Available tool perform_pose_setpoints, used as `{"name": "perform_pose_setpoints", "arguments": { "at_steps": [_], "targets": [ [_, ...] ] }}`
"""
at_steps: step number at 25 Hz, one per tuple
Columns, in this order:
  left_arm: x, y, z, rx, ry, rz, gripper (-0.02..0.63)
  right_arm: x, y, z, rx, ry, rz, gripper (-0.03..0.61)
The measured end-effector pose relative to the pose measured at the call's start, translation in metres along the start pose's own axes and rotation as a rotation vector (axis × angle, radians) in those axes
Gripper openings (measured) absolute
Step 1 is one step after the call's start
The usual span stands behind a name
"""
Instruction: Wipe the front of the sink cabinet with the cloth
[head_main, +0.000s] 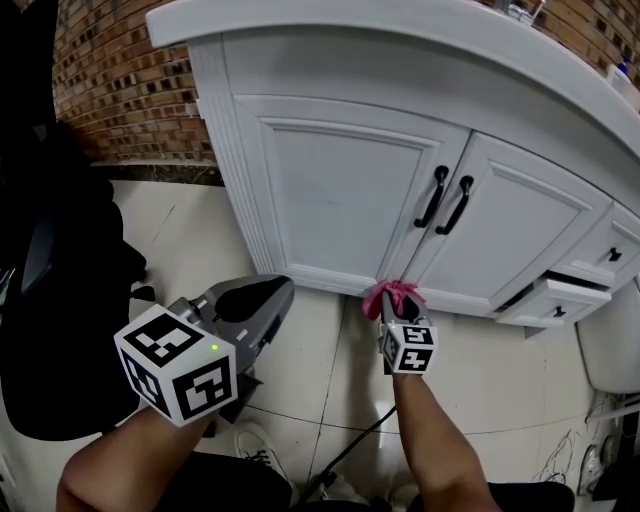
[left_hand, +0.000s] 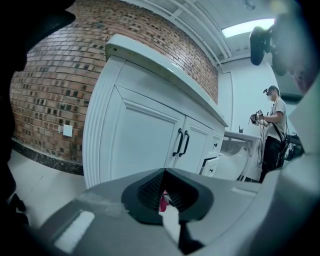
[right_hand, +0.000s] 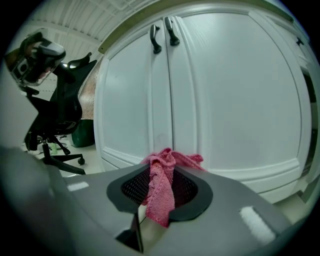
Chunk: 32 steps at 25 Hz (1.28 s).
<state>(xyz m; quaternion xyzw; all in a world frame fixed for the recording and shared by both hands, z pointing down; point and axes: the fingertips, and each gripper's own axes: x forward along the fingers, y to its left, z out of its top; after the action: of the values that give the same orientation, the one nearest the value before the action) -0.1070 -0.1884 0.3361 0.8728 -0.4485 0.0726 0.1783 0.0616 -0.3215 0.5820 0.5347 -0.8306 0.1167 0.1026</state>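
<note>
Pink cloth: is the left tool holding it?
No, the pink cloth is pinched in the right tool, near the sink cabinet's bottom edge, and the left tool holds nothing.

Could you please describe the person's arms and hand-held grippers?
The left hand-held gripper and right hand-held gripper are grey with black ribbed insides; each carries a white cube of black square markers, the left's showing a green light. Forearms show no sleeves.
</note>
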Motion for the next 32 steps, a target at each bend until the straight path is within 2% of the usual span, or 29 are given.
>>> {"name": "perform_pose_setpoints", "arguments": {
  "at_steps": [4,12,16,18,21,23,27,32],
  "targets": [
    [0.000,0.002,0.000,-0.001,0.000,0.007,0.006,0.008,-0.006,-0.025,0.065,0.078,-0.006,0.103],
    [-0.006,0.006,0.002,-0.011,-0.012,0.014,0.006,0.011,-0.007,-0.028,0.069,0.117,-0.015,0.103],
    [-0.014,0.008,0.004,0.000,-0.025,0.010,0.006,0.009,-0.007,-0.028,0.183,0.173,0.010,0.103],
    [-0.020,0.013,0.006,-0.002,-0.036,0.020,0.006,0.004,0.001,-0.018,0.209,0.165,0.012,0.103],
    [-0.032,0.018,0.011,-0.020,-0.065,0.026,0.006,-0.007,0.037,0.017,0.181,0.078,0.056,0.103],
    [-0.041,0.018,0.016,-0.034,-0.089,0.018,0.006,-0.014,0.073,0.055,0.126,-0.002,0.111,0.103],
    [-0.062,0.016,0.024,-0.062,-0.140,0.000,0.006,-0.034,0.138,0.157,-0.004,-0.217,0.209,0.103],
    [-0.077,0.023,0.029,-0.037,-0.176,0.030,0.006,-0.062,0.188,0.276,-0.108,-0.449,0.261,0.103]
  ]
}}
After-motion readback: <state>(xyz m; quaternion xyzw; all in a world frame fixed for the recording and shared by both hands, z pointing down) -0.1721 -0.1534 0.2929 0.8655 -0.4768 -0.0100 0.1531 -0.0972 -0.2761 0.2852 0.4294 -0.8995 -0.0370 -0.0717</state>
